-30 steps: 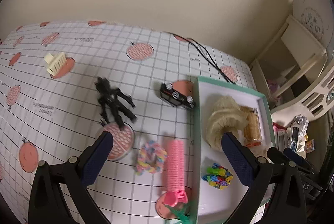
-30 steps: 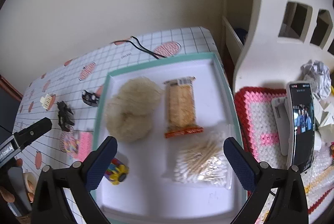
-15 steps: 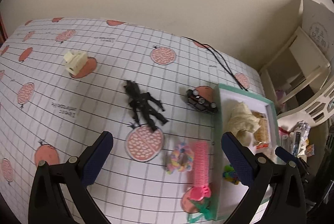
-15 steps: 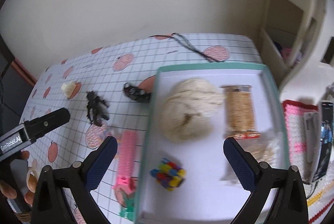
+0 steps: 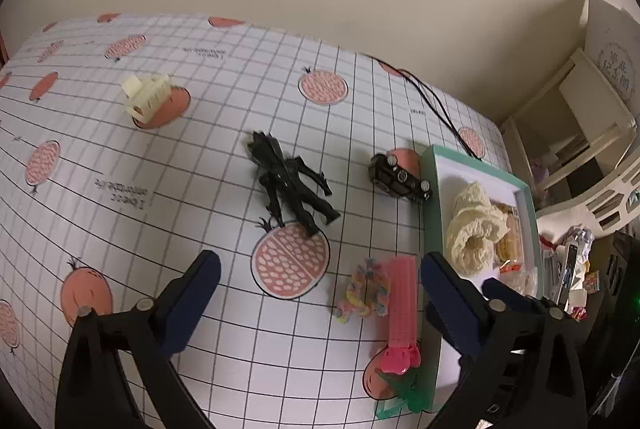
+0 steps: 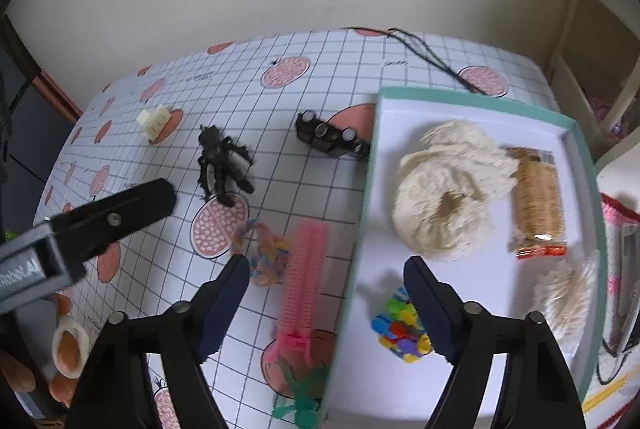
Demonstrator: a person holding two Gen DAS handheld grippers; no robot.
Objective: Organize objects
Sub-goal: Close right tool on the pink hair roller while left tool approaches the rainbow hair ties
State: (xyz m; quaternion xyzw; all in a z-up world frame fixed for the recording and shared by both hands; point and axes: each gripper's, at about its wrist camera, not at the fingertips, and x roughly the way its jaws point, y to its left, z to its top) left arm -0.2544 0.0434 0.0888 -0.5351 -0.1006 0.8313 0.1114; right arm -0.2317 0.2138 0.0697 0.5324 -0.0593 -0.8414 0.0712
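Observation:
A teal-rimmed white tray (image 6: 472,99) holds a cream scrunchie (image 6: 444,205), a cracker packet (image 6: 536,201), cotton swabs (image 6: 568,293) and a colourful block toy (image 6: 400,329). On the gridded cloth to its left lie a pink hair roller (image 6: 304,277), a pastel scrunchie (image 6: 266,253), a black figure (image 5: 288,181), a black toy car (image 5: 400,179) and a cream hair clip (image 5: 147,97). My right gripper (image 6: 328,267) is open above the tray's left rim and the roller. My left gripper (image 5: 320,265) is open over the cloth, near the pastel scrunchie (image 5: 366,291).
A black cord (image 5: 436,105) trails across the cloth's far right corner. White furniture (image 5: 580,133) and clutter stand past the table's right edge. A phone (image 6: 628,269) lies on a pink mat right of the tray. A wall backs the table.
My right gripper has swung left, from over the tray's middle to its left rim. My left gripper's view shifted left across the cloth, then drew a little closer. Both stayed open.

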